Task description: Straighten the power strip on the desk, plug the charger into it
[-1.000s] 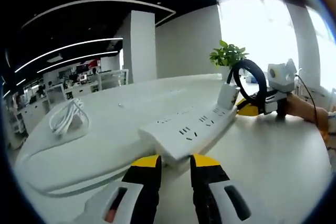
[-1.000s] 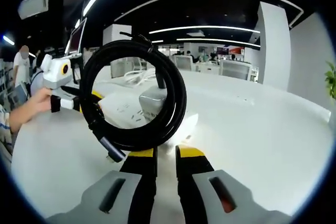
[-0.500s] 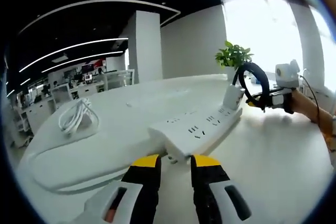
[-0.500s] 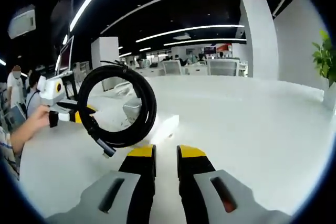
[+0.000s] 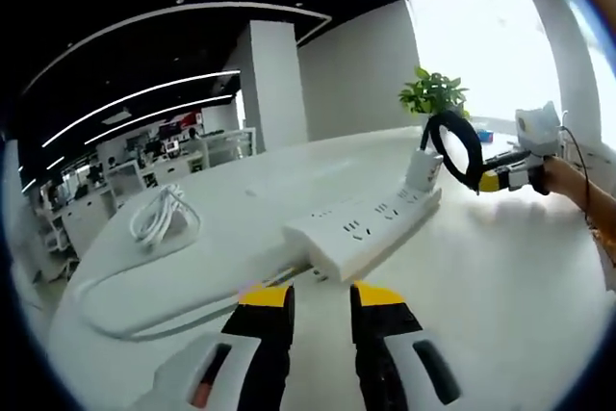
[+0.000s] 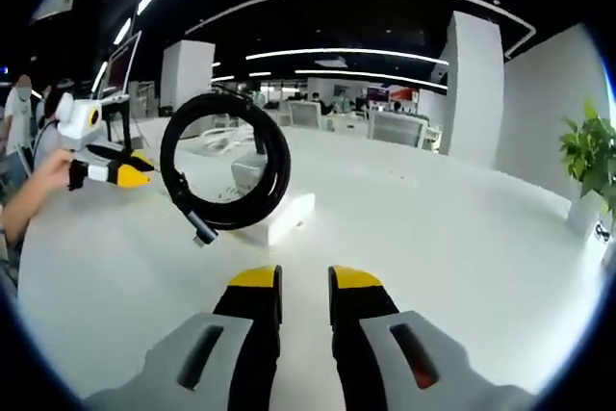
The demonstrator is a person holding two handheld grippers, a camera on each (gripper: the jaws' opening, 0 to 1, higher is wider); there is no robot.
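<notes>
A white power strip (image 5: 366, 228) lies on the white desk (image 5: 481, 315), running away to the right from my left gripper (image 5: 308, 297). A white charger (image 5: 422, 168) stands plugged into its far end, with a black cable coil (image 5: 452, 115) upright beside it. My left jaws are a little apart with nothing between them, a short way back from the strip's near end. My right gripper (image 5: 496, 180) hovers just beyond the coil. In the right gripper view the strip (image 6: 279, 218), charger (image 6: 248, 178) and coil (image 6: 171, 166) sit ahead of my right gripper (image 6: 306, 281), jaws slightly apart and empty. The left gripper (image 6: 125, 175) is at the left.
The strip's white cord (image 5: 144, 310) loops over the desk at the left, near a bundled white cable (image 5: 164, 218). A potted plant (image 5: 433, 93) stands at the desk's far edge. A person's hand (image 5: 568, 180) holds the right gripper. Office desks and chairs lie beyond.
Both grippers have drawn back. The strip's near end, earlier right at my left jaw tips, now lies farther off. The coil, earlier against my right jaw tips, now stands well ahead.
</notes>
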